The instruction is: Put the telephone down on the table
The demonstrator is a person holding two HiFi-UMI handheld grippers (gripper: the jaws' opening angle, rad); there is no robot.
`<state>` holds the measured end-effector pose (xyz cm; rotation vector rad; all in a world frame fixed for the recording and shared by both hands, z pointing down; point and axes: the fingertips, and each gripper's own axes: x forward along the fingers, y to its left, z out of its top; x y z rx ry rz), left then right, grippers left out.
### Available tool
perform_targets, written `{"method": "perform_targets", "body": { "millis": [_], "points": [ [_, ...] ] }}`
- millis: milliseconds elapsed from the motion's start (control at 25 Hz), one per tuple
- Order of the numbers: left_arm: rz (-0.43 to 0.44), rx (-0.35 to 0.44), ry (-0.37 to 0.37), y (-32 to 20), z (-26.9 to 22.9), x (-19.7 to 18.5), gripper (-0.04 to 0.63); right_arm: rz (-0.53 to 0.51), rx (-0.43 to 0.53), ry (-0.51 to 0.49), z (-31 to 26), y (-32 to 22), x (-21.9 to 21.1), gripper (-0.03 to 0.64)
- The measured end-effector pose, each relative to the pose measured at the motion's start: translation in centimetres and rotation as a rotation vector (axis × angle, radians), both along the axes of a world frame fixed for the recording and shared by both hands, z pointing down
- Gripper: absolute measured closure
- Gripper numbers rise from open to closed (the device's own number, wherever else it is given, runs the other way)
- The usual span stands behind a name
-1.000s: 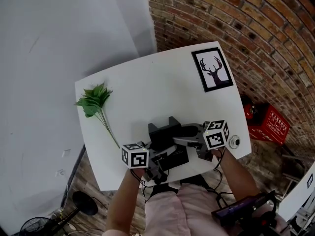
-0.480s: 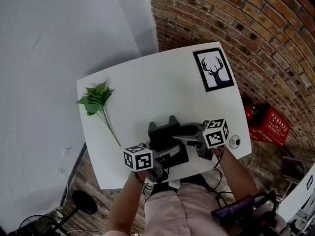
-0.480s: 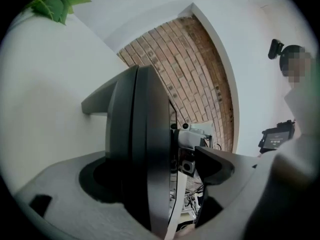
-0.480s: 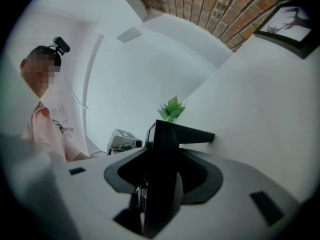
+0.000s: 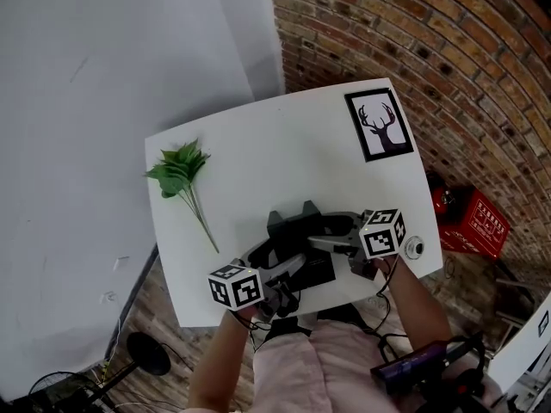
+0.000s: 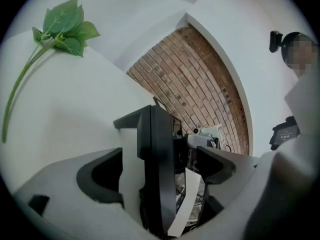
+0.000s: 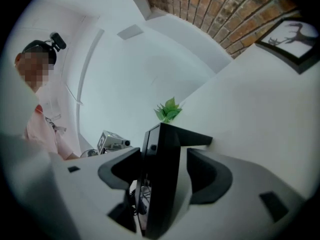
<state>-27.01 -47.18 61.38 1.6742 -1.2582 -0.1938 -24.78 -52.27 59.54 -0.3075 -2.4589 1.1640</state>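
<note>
The black telephone [image 5: 291, 227] stands on the white table [image 5: 258, 144] near its front edge. My left gripper [image 5: 274, 263] reaches it from the front left, my right gripper [image 5: 325, 237] from the right. In the left gripper view the telephone [image 6: 156, 149] stands edge-on between wide jaws that are opening, with a gap on both sides; the left gripper [image 6: 157, 156] is open. In the right gripper view the telephone [image 7: 162, 149] also sits between opening jaws, with a gap at the right pad; the right gripper [image 7: 162, 159] is open.
A green leafy sprig [image 5: 179, 174] lies at the table's left. A framed deer picture [image 5: 380, 124] lies at the far right corner. A small round white object [image 5: 414, 248] sits at the right edge. A red crate [image 5: 474, 219] stands on the floor by the brick wall.
The left gripper's jaws have spread off the telephone, and its marker cube has drawn back toward the table's front edge. The right gripper has kept its place at the telephone.
</note>
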Motion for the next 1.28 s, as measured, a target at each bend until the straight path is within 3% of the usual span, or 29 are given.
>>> {"method": "perform_targets", "body": {
  "millis": [120,320,600,760,800,960,1280],
  "points": [
    [-0.04,0.034,-0.063,1.0,-1.9,-1.5,0.124,0.047,0.055,0.019,-1.2,-0.5,0.6,0.29],
    [-0.137,0.18,-0.309,1.6,-9.1,-5.3,0.143,0.189,0.228,0.019,-5.5,-2.0,1.7,0.297],
    [-0.256,0.495,-0.647,1.7,-23.7,-7.3,0.431,0.394,0.61,-0.095,-17.7,-0.7,0.5,0.455],
    [-0.371,0.6,-0.824,3.4,-29.9,-7.9,0.557,0.53,0.813,-0.163,-24.3,1.5,0.6,0.573],
    [-0.394,0.62,-0.842,3.6,-31.0,-8.1,0.588,0.567,0.86,-0.175,-25.5,1.9,0.8,0.595],
    [-0.416,0.683,-0.862,4.8,-33.7,-7.6,0.588,0.692,1.01,-0.182,-28.8,3.4,2.4,0.611],
    [-0.388,0.73,-0.91,6.4,-35.1,-5.3,0.588,0.813,1.114,-0.161,-31.4,4.9,5.6,0.612]
  ]
}}
